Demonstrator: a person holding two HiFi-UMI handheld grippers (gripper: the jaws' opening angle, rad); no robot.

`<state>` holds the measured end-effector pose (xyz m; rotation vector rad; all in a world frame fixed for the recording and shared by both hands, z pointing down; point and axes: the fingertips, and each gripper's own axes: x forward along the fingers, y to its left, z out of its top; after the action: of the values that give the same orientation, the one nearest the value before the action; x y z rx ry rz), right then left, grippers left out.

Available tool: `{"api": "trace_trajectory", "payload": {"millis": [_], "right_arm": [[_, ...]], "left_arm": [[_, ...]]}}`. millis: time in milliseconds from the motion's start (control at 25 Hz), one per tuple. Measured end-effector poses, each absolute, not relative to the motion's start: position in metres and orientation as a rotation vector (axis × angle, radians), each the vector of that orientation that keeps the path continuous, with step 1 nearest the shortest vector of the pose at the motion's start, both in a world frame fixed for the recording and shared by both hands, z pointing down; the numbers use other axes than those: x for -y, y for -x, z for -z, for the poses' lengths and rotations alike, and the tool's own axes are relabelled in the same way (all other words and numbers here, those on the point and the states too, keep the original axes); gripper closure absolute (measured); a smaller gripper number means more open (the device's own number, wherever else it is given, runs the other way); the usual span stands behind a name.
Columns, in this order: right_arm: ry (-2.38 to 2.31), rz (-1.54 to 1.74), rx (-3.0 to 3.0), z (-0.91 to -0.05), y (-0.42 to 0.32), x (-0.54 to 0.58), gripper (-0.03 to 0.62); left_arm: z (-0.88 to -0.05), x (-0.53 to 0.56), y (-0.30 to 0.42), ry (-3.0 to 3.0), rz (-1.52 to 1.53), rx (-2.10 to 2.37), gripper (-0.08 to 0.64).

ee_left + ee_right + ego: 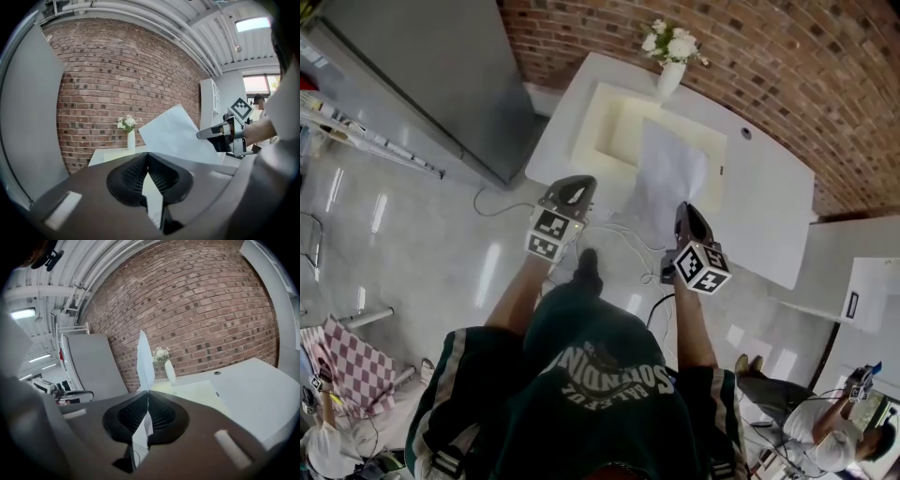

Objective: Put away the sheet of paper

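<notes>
A white sheet of paper [670,173] hangs in the air in front of me, over the near edge of a white table [769,187]. My right gripper [686,206] is shut on its right edge; in the right gripper view the sheet [144,364] rises edge-on from the closed jaws [148,392]. My left gripper [579,181] is shut as well. In the left gripper view the paper [178,133] faces me, its lower left corner runs into the closed jaws [147,154], and the right gripper [202,135] grips its far side.
The table has a cream recessed basin [619,131] and a vase of white flowers [670,70] by the brick wall. A tall grey cabinet [422,75] stands at the left. Cables [619,234] lie on the floor. Another person [825,431] sits at the lower right.
</notes>
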<state>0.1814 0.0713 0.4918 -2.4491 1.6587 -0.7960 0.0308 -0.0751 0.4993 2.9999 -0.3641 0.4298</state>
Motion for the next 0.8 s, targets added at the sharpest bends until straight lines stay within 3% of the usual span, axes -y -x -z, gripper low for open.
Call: {"api": "trace_trajectory", "payload": {"millis": [800], "right_arm": [[2.466, 0.766, -1.651, -0.481, -0.240, 0.012, 0.591]], "left_arm": [[-0.524, 0.150, -0.072, -2.936, -0.459, 0.361, 0.549]]}}
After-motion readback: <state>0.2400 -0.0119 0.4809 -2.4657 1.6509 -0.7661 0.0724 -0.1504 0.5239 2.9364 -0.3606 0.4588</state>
